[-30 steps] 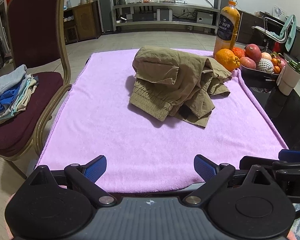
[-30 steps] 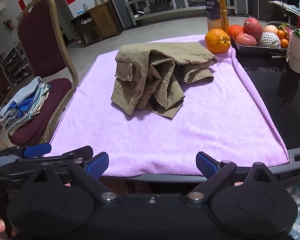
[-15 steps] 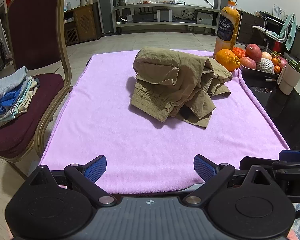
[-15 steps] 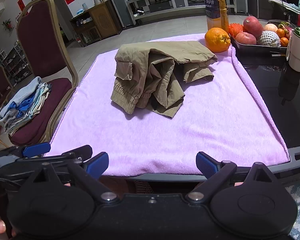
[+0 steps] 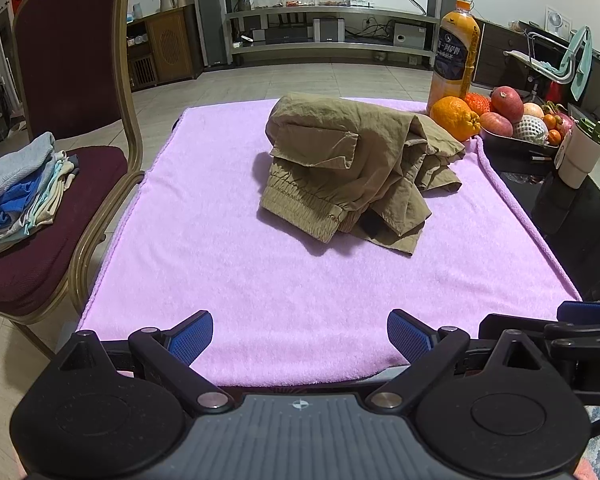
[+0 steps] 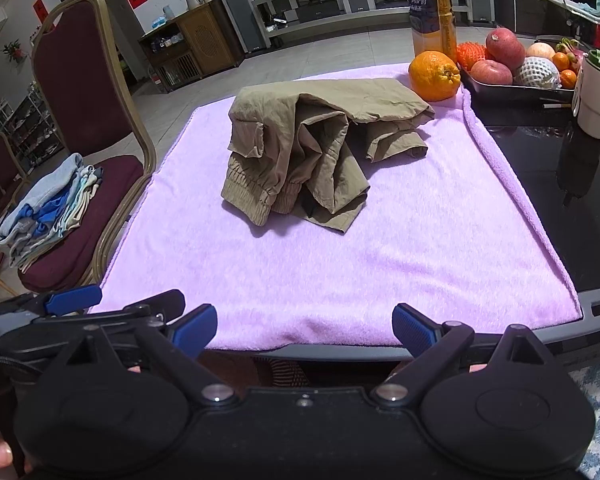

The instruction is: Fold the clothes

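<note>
Two grippers hover side by side at the near edge of the table, neither touching anything. Seen from its own camera, the left gripper has its blue-padded fingers spread wide with nothing between them but the lilac towel beyond, and the right gripper is just the same, jaws wide and holding nothing. The towel covers most of the dark glossy table, and on its middle, toward the far side, lies the khaki garment, crumpled in a loose heap: an elasticated band faces the near-left, a flap pocket sits on top, and folds of cloth trail off to the right. It is well apart from both grippers. Just beyond the heap's far right corner an orange rests on the towel's edge, with a tall bottle of orange juice standing behind it and a dark tray of fruit beside it on the bare tabletop. A pale cup stands near the tray, to its right. To the left of the table a maroon chair with a gold frame carries a stack of folded clothes in blues and creams on its seat.
</note>
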`<state>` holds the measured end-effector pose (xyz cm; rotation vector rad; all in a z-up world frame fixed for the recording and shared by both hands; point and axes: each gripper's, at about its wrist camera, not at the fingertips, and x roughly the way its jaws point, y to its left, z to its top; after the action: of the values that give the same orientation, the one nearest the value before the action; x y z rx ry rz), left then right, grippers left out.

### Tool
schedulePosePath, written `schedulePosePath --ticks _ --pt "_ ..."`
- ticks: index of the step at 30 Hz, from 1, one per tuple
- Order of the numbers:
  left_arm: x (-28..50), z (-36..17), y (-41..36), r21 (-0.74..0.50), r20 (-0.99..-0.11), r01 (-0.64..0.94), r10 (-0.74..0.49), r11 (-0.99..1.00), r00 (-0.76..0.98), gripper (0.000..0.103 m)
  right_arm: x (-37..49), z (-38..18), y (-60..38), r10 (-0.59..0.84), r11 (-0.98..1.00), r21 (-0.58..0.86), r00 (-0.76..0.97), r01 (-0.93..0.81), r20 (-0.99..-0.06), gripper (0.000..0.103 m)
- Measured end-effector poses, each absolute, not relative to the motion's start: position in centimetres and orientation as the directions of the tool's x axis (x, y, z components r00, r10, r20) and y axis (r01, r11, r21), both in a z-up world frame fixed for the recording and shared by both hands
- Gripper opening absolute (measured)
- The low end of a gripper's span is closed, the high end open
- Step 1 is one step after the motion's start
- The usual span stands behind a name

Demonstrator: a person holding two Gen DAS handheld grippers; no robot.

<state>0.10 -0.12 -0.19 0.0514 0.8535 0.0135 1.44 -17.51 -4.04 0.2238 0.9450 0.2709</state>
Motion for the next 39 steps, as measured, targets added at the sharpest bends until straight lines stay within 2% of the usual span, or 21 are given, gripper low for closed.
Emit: schedulePosePath --ticks 26,35,37,39 --pt "0.9 -1.0 0.4 0.033 -0.751 0.036 0.001 0.999 0.66 0.096 1.8 -4.5 -17.7 0.309 0.947 0.302 0.563 -0.109 -0.766 0.095" --pt "3.1 -1.7 1.5 0.043 -0.723 0.048 -0.002 0.998 0.691 0.092 4.6 -5.5 -20.0 0.363 0.907 0.413 0.641 -0.077 -0.677 0.095" --pt "4.1 -2.2 1.5 0.058 -0.698 0.078 -0.016 0.995 0.716 0.089 5.7 -6.4 -20.0 0.388 0.896 0.433 0.644 -0.097 -0.659 0.086" --pt "5.1 -2.8 1.3 0.07 -0.676 0.111 -0.035 0.991 0.736 0.07 6.9 -7.4 -19.8 0.427 0.877 0.466 0.638 -0.119 -0.641 0.047"
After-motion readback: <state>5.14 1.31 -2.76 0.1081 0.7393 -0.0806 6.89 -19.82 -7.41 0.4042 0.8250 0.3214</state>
